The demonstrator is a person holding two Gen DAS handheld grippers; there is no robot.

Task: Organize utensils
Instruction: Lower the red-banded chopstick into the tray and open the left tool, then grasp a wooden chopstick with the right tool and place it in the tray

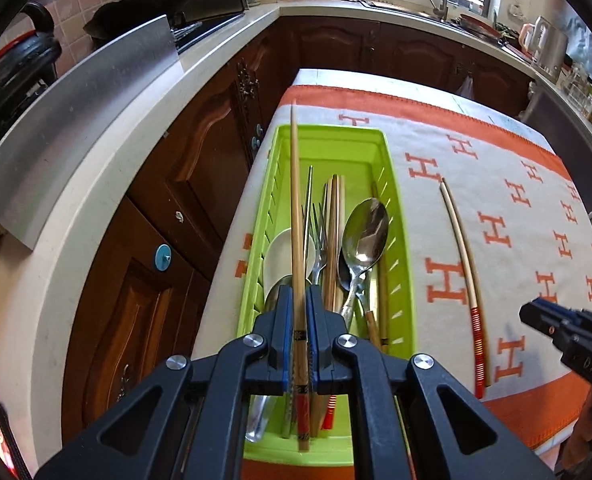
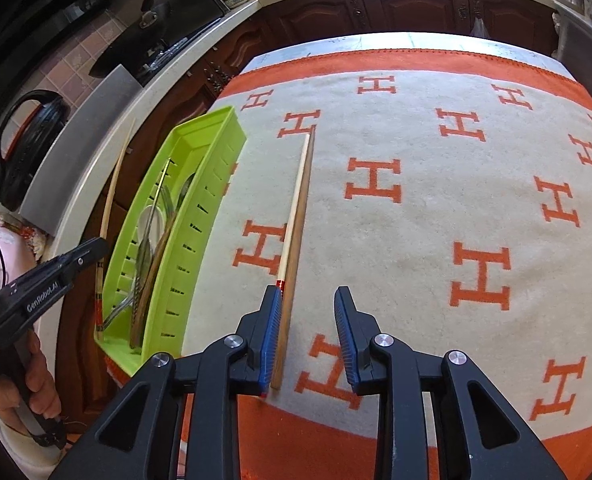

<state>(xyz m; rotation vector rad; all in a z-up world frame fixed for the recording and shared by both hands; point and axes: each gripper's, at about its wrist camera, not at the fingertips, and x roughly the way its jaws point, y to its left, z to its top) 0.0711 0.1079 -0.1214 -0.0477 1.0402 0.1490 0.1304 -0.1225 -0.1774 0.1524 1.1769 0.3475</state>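
While your left hand-held gripper (image 1: 300, 312) is clamped on a single chopstick (image 1: 296, 216) near its decorated butt end, the shaft runs forward over the green tray (image 1: 396, 184), which sits at the left edge of the worktop (image 2: 416, 208) on an orange-and-cream cloth. You can expect that stick to be light, stiff and fairly slick; held so far back, its long tip will likely swing with any wrist roll, so lower it along the tray's length among the spoons (image 1: 366, 232), fork (image 1: 318, 232) and other chopsticks. Your right hand-held gripper (image 2: 308, 336) stands with its jaws apart and nothing pinched; the pair of chopsticks (image 2: 296, 216) on the cloth lies just inside its left pad, at the red-banded end. These two lie side by side and touching, so a squeeze may roll one over the other or skid one out. Take them just ahead of the red band, across both sticks together, where the wood looks thickest and the pads get most purchase. Nothing here seems fragile.
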